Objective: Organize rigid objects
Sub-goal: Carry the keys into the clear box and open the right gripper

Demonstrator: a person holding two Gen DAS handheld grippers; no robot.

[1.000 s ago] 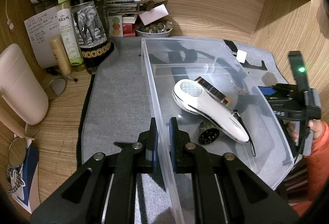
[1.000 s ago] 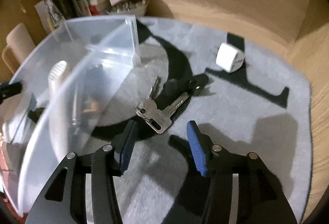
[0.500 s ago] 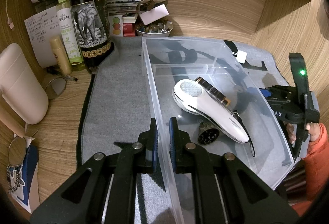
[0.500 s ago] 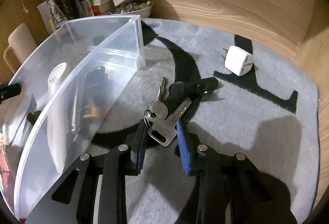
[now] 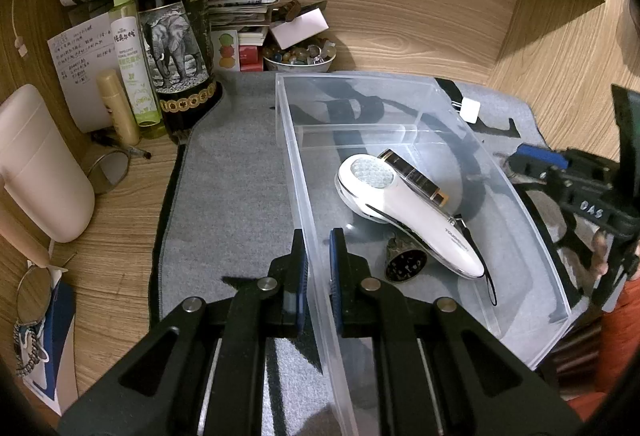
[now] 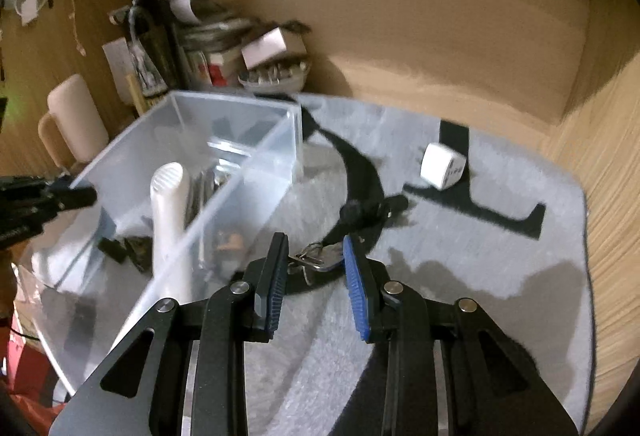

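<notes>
Keys [image 6: 316,260] on a ring sit between the blue pads of the right hand-held gripper [image 6: 314,272], just beside the clear plastic bin [image 5: 400,84] and outside its near wall. The picture is blurred by motion, so it is hard to tell whether the pads pinch the bunch or only bracket it; the jaws stand partly apart, and the keys seem to touch the mat [image 6: 500,236] or hang barely above it. A black fob [image 6: 360,212] trails from the ring on the side away from the gripper.

The left hand-held gripper [image 5: 318,260] is clamped on the bin's long side wall, one pad outside and one inside, and appears to steady it.

Inside the bin lie a white handheld device [image 5: 400,208], a dark slim bar with gold trim [image 5: 416,176] tucked against it, and a small dark round piece [image 5: 404,264] nearer the left gripper. Judging by that, several things are already sorted.

Outside the bin, besides the keys, a white plug adapter [image 6: 442,166] rests on the mat, well apart from the bin's corner. The task looks past halfway: the keys seem the item in hand, and the adapter likely remains after them.
</notes>
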